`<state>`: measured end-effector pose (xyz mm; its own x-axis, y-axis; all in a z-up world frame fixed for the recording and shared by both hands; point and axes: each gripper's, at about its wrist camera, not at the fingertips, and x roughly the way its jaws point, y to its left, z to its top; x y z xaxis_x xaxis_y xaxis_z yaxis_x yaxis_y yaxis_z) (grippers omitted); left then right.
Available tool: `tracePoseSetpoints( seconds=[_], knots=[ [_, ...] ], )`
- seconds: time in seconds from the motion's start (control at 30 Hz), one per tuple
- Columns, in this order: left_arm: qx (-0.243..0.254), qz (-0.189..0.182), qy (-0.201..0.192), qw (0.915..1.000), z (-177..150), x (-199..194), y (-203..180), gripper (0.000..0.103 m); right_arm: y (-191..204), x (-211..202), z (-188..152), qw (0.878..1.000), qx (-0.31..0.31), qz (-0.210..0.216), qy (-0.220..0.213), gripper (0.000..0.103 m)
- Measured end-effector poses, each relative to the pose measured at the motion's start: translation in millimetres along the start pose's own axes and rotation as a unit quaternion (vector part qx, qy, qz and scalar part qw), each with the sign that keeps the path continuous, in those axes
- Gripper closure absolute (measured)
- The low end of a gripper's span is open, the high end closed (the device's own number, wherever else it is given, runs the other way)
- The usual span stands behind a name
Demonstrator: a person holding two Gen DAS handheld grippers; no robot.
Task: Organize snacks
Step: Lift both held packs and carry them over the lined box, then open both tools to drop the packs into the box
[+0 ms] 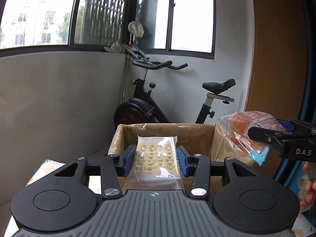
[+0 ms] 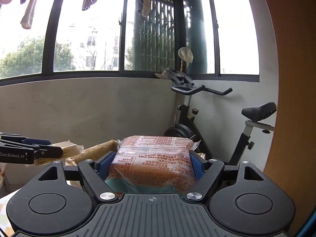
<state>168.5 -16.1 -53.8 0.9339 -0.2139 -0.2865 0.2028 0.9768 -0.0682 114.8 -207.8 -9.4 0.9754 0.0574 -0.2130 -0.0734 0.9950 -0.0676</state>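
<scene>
My left gripper (image 1: 156,161) is shut on a clear-wrapped pack of pale crackers (image 1: 156,156), its blue pads pressing both sides. The pack hangs just in front of and above an open cardboard box (image 1: 197,133) lined with tape. My right gripper (image 2: 153,163) is shut on an orange snack bag with red print and a teal end (image 2: 153,158). From the left wrist view that orange bag (image 1: 244,126) shows at the right, beside the box's right wall, in the right gripper (image 1: 262,138). In the right wrist view the left gripper (image 2: 57,152) reaches in from the left with the cracker pack (image 2: 69,147).
An exercise bike (image 1: 150,106) stands behind the box against the grey wall. Windows run above a dark sill. An orange panel (image 1: 276,59) rises at the right. A patterned surface (image 1: 49,164) lies below left. A hand (image 1: 308,187) shows at the right edge.
</scene>
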Motion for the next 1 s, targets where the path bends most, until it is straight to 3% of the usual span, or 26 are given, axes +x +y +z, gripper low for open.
tracePoseSetpoints(
  seconds=[0.13,0.37,0.73,1.0],
  knots=[
    [-0.017,0.003,0.004,0.9998,7.0,18.0,6.2,0.054,-6.0,36.9,2.7,1.000,0.014,-0.021,0.011,0.028],
    [0.006,0.022,0.006,0.9997,20.8,40.1,6.0,0.054,-7.2,74.8,-5.8,0.999,0.019,-0.020,0.028,0.028],
    [0.006,0.020,0.033,0.9992,19.2,73.3,6.2,0.054,3.6,99.4,-23.4,0.998,-0.030,-0.007,0.057,0.028],
    [0.007,0.013,0.056,0.9983,8.2,89.8,2.5,0.054,6.9,105.7,-36.2,0.996,-0.026,-0.004,0.080,0.028]
  ],
)
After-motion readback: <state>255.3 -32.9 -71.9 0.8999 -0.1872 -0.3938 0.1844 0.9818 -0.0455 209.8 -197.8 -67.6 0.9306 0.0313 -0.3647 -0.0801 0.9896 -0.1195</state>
